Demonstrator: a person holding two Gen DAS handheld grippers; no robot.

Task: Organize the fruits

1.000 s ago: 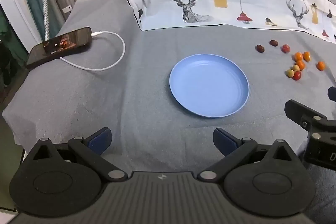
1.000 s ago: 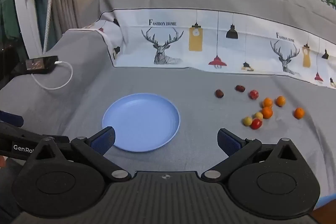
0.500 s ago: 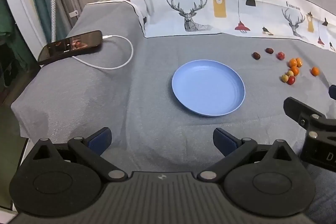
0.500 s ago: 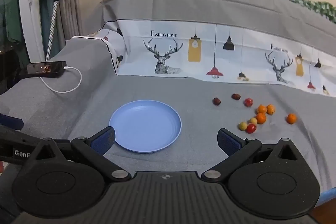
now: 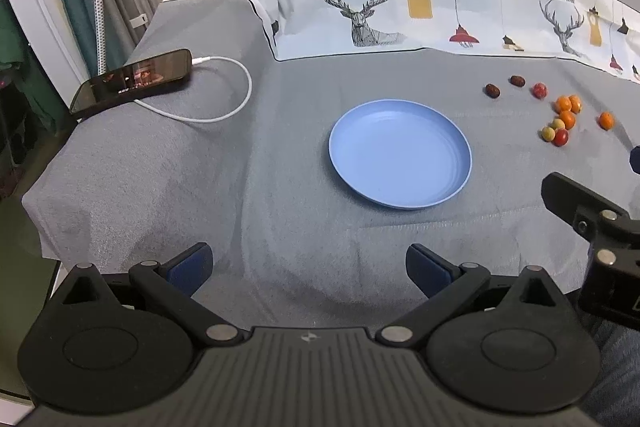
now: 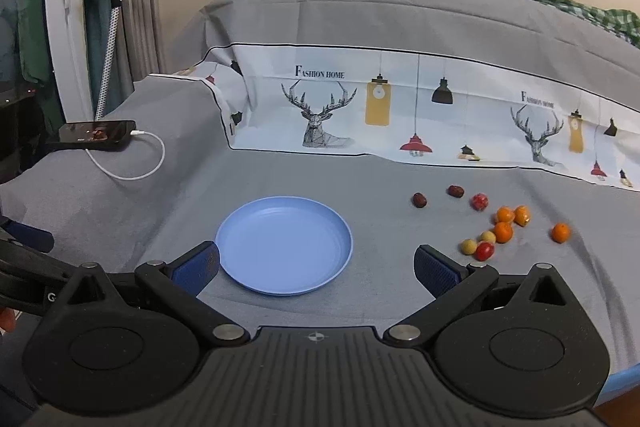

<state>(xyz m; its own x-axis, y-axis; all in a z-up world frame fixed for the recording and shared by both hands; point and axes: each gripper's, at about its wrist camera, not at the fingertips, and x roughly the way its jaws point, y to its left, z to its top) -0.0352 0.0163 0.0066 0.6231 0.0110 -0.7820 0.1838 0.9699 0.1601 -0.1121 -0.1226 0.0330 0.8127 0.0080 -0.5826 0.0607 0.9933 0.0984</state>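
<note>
An empty blue plate lies on the grey cloth; it also shows in the right wrist view. To its right lie several small fruits: oranges, two dark dates, red fruits and yellowish ones. My left gripper is open and empty, near the cloth's front edge, well short of the plate. My right gripper is open and empty, just in front of the plate. Part of the right gripper's body shows at the right of the left wrist view.
A black phone with a white charging cable lies at the far left of the cloth. A printed deer-and-lamp cloth band rises behind. A stand and curtains are at the left.
Both grippers have pulled back and tilted up: the plate and fruits look smaller and farther, and more of the back wall shows. Nothing on the cloth has moved.
</note>
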